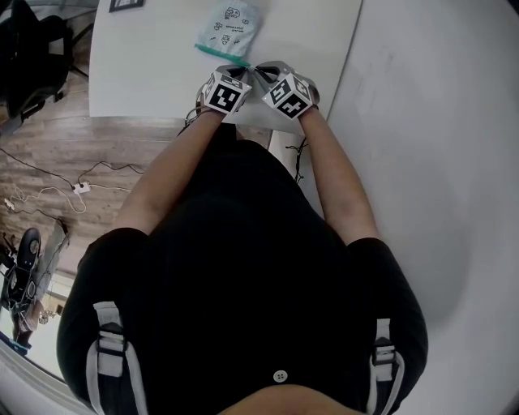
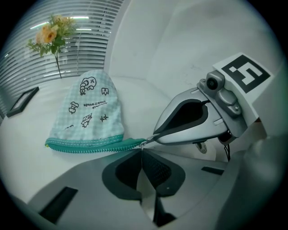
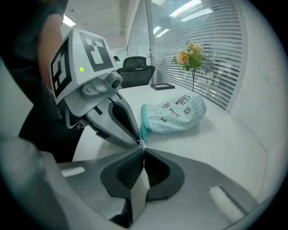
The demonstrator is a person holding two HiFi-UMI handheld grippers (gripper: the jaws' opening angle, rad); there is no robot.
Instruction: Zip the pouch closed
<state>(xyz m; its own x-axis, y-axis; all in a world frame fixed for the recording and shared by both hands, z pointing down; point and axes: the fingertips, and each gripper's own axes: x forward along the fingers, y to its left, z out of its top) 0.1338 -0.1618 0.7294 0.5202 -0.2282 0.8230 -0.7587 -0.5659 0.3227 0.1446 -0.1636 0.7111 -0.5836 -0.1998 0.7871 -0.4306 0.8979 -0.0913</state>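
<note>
A pale green checked pouch [image 1: 229, 24] with small black drawings lies flat on the white table [image 1: 146, 73]. Its teal zipper [image 2: 90, 144] runs along the near edge. Both grippers meet at that zipper's right-hand end. My left gripper [image 2: 142, 149] is shut, its pads pinched on the teal end of the zipper. My right gripper [image 3: 143, 147] is shut too, on the small silver zipper pull [image 2: 150, 138] at the same corner. In the head view the left gripper [image 1: 246, 70] and right gripper [image 1: 261, 70] touch tip to tip just below the pouch.
A vase of orange flowers [image 2: 51, 31] and a black picture frame [image 2: 22, 102] stand at the table's far side by the window blinds. A white wall [image 1: 438, 121] rises to the right. A black office chair [image 3: 137, 74] stands beyond the table, and cables lie on the wood floor [image 1: 73, 190].
</note>
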